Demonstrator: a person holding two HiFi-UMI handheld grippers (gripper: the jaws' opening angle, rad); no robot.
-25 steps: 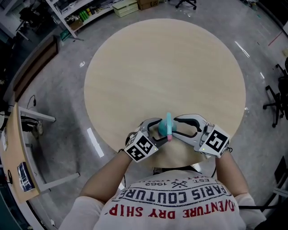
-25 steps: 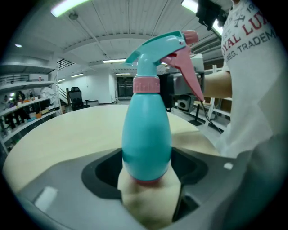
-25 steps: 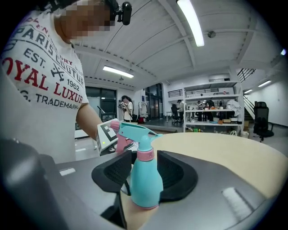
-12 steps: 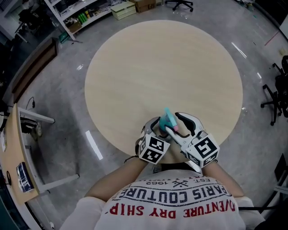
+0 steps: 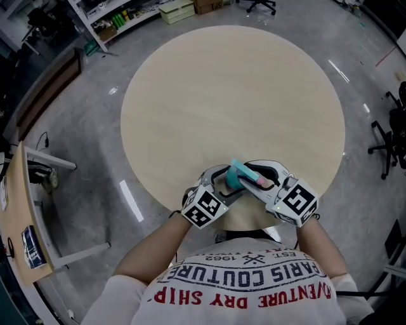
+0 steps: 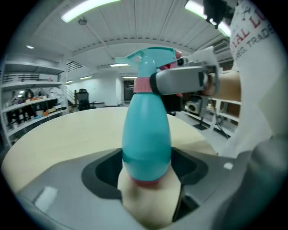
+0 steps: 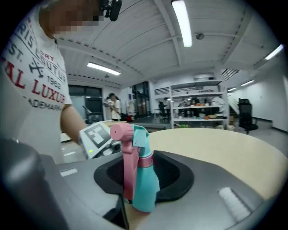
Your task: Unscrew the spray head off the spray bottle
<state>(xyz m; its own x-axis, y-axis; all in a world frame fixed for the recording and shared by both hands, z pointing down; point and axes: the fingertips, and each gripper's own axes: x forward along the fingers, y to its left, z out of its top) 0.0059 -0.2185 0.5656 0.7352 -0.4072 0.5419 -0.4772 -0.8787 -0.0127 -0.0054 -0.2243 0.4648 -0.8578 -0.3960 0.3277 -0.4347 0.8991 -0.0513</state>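
A teal spray bottle with a pink collar and trigger hangs above the near edge of the round table. My left gripper is shut on the bottle's body, base towards its camera. My right gripper is at the spray head, and its jaws are closing on it. One of its fingers lies across the pink collar. The pink trigger hangs between the right jaws. The left gripper's marker cube shows behind the bottle.
The pale wooden table top is bare beyond the bottle. Shelving stands far off at the upper left, a desk at the left, and an office chair at the right. My white printed shirt fills the bottom of the head view.
The right gripper swung in towards my body, then back out to the right, and now sits on the spray head again. The bottle's top now tilts to the right. The left gripper kept its hold.
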